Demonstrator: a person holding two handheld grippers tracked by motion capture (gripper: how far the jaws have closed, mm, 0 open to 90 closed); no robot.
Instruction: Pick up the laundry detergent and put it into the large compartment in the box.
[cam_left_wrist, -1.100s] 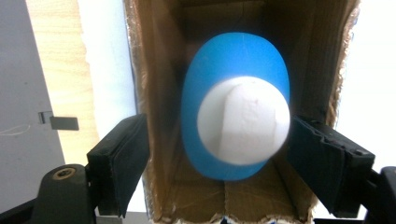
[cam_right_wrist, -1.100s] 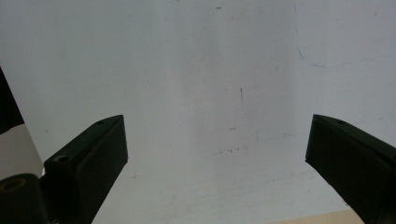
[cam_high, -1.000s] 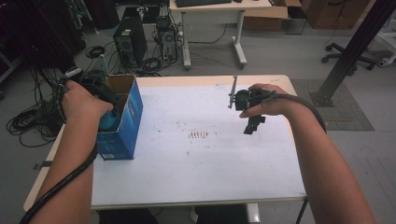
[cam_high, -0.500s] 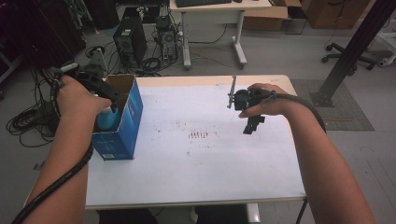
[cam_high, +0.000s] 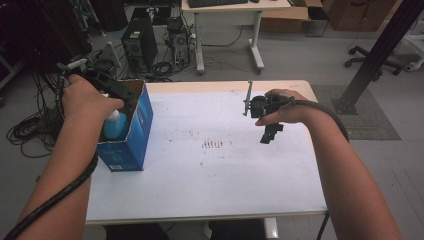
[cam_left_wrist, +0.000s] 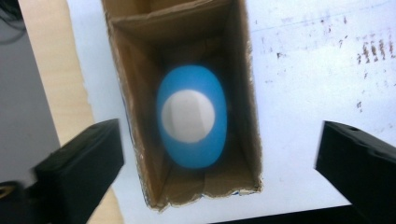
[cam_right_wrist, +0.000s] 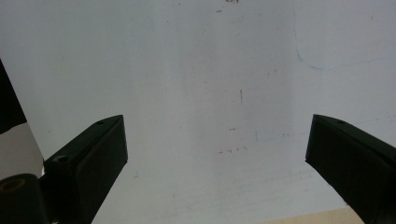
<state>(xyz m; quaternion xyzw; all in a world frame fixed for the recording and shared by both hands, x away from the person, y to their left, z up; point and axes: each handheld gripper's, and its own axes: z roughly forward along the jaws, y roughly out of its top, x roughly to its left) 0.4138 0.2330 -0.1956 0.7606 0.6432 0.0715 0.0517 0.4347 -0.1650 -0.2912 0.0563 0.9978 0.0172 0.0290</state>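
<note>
No lettering can be read on the blue box (cam_high: 131, 135) at the left edge of the white table (cam_high: 215, 185); a blue bottle with a white cap (cam_left_wrist: 190, 122) stands upright inside the box, ringed by its brown cardboard walls. A patch of small dark marks (cam_high: 215, 145) lies on the table to the right of the box. The left gripper (cam_left_wrist: 219, 158) hangs above the box's open top, its jaws having just opened wide with nothing between them, and the bottle sits free below, while the right gripper (cam_high: 268, 125), well to the right of the box, is spread over bare tabletop and holds nothing

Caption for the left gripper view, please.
Open left gripper above a blue bottle standing inside the open cardboard box.
</note>
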